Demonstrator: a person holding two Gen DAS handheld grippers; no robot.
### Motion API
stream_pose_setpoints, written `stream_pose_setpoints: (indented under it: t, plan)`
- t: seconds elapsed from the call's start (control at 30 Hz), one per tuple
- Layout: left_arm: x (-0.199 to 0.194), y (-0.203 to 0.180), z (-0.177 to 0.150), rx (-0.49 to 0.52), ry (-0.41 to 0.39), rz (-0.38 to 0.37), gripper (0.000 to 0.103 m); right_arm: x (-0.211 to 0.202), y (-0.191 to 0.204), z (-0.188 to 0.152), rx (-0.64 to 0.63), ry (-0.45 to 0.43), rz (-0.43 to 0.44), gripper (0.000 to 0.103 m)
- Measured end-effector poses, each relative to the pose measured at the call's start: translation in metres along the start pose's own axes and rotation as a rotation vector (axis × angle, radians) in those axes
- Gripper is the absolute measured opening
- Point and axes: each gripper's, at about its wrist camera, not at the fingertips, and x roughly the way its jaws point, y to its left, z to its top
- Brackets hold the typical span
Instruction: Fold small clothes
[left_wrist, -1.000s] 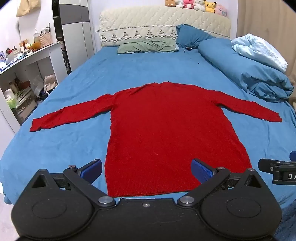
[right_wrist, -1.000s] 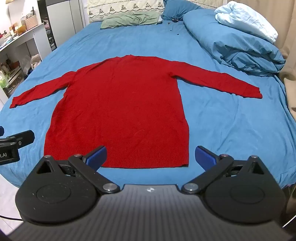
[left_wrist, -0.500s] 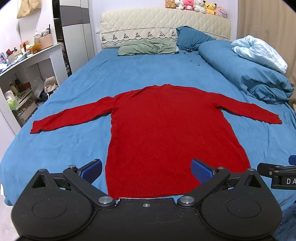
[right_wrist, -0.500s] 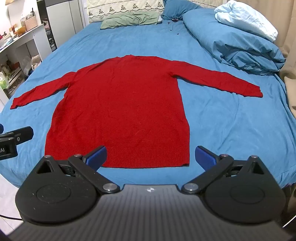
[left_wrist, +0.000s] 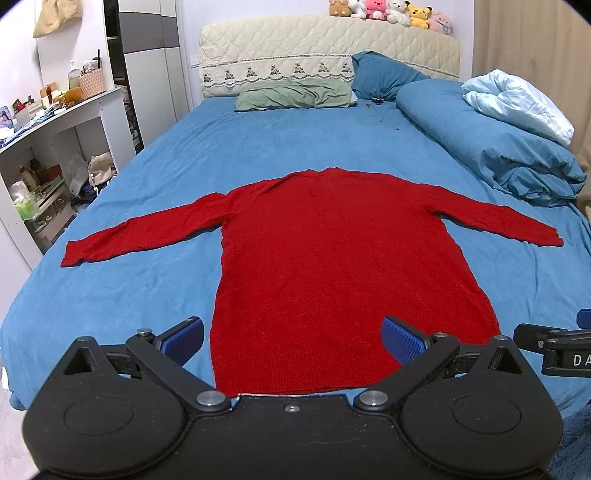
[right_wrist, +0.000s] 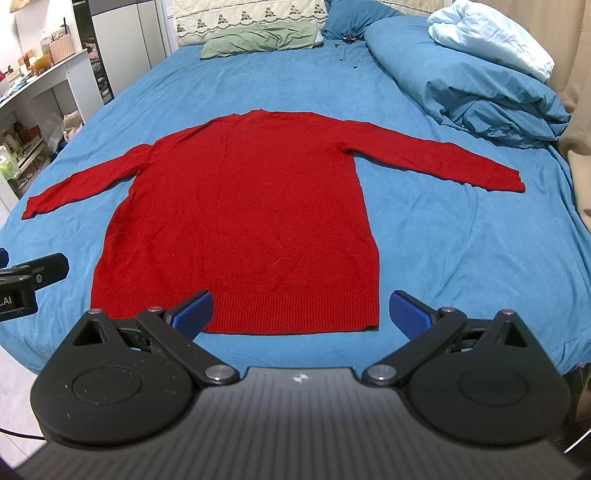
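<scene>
A red long-sleeved sweater (left_wrist: 332, 258) lies flat on the blue bed (left_wrist: 129, 295), sleeves spread out to both sides, hem toward me. It also shows in the right wrist view (right_wrist: 243, 221). My left gripper (left_wrist: 293, 338) is open and empty, held above the hem near the sweater's left half. My right gripper (right_wrist: 301, 314) is open and empty, above the hem's right corner. Neither touches the cloth. The tip of the other gripper shows at each view's edge.
A rolled blue duvet (left_wrist: 498, 147) with a pale blue blanket lies along the bed's right side. Pillows (left_wrist: 295, 96) and a cream headboard are at the far end. A white desk with shelves (left_wrist: 48, 147) stands left of the bed.
Both grippers have drawn back a little and the left view tilted up, so the sweater sits lower and farther. The jaws stay open. The sweater has not moved.
</scene>
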Motion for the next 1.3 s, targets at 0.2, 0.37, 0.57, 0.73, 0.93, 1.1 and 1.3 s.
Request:
stream_pose_setpoints:
  t: [0.2, 0.37, 0.57, 0.73, 0.93, 1.1, 1.3]
  plan:
    - [-0.0003, 0.0015, -0.0012, 0.000, -0.001, -0.002, 0.103, -0.0002, -0.0005, 0.0000, -0.001, 0.000, 0.001, 0.103]
    - [-0.0010, 0.0020, -0.0015, 0.003, -0.002, 0.002, 0.103, -0.0004, -0.0006, -0.0002, 0.001, 0.000, 0.001, 0.103]
    - [-0.0008, 0.0018, -0.0009, 0.002, 0.003, 0.004, 0.103, -0.0012, -0.0011, -0.0005, 0.000, -0.001, 0.002, 0.103]
    - [-0.0004, 0.0014, -0.0002, 0.002, 0.003, 0.004, 0.103, -0.0007, -0.0007, -0.0010, 0.003, 0.000, 0.002, 0.103]
    - [0.0002, 0.0021, 0.0003, 0.001, 0.003, 0.004, 0.103, -0.0003, 0.0026, -0.0058, 0.004, -0.001, 0.002, 0.103]
    - [0.0005, 0.0031, 0.0002, -0.011, 0.005, 0.002, 0.103, -0.0005, 0.0019, -0.0053, 0.003, 0.000, 0.004, 0.103]
    - [0.0007, 0.0042, 0.0007, -0.008, 0.005, 0.003, 0.103, 0.0000, 0.0046, -0.0077, 0.005, -0.001, 0.003, 0.103]
